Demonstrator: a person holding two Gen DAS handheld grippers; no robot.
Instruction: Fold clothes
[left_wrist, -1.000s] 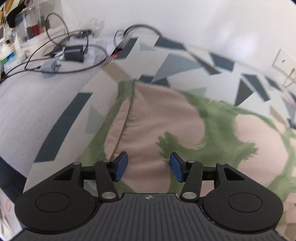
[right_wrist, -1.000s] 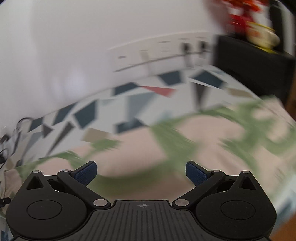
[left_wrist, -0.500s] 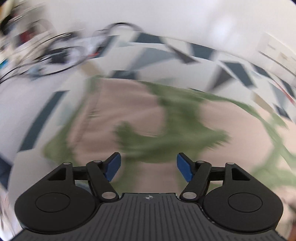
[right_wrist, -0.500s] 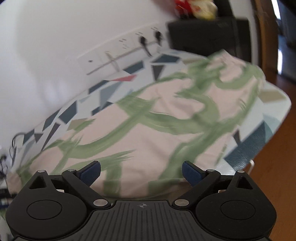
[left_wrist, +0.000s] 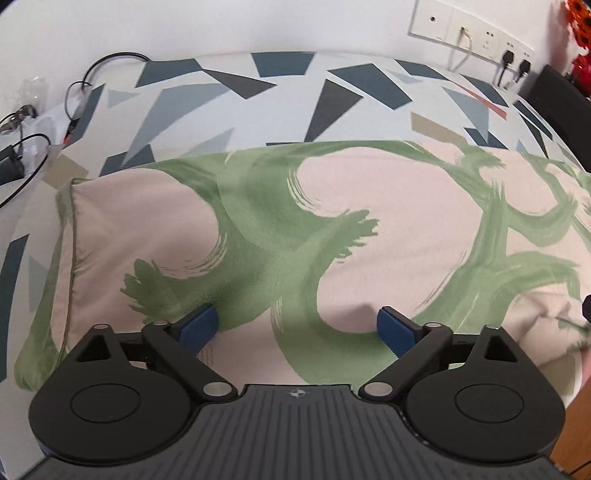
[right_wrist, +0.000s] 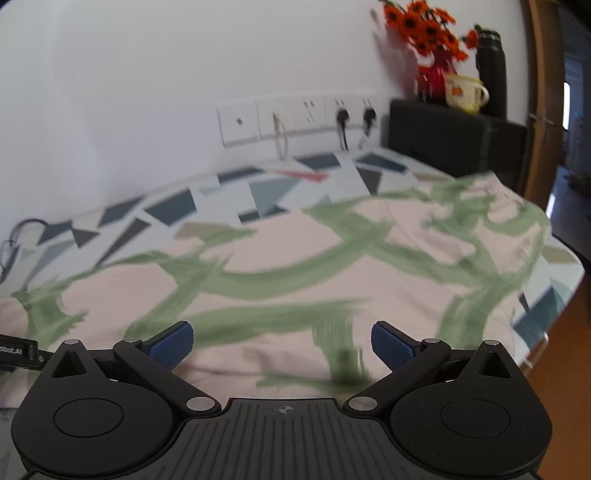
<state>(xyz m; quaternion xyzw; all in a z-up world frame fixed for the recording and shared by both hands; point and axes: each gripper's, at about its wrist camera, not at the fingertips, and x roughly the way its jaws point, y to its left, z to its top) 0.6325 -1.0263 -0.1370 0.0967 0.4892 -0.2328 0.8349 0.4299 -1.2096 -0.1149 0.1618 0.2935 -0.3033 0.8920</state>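
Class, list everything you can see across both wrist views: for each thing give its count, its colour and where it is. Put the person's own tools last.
Cloth: one, pale pink with green brush strokes, spread on the table.
Tablecloth: one, white with blue, grey and red shapes, under the cloth.
Wall sockets: one row, white, on the wall behind the table.
Plugs: two, black, in the sockets.
Cables: several, black, at the table's far left.
Cabinet: one, black, at the right end.
Flowers: one bunch, orange, on the cabinet.
Cup: one, cream, beside the flowers.
Bottle: one, dark, behind the cup.
Left gripper: black with blue pads, jaws just opened, over the cloth, gripping nothing.
Right gripper: same colours, open, over the cloth's near edge.
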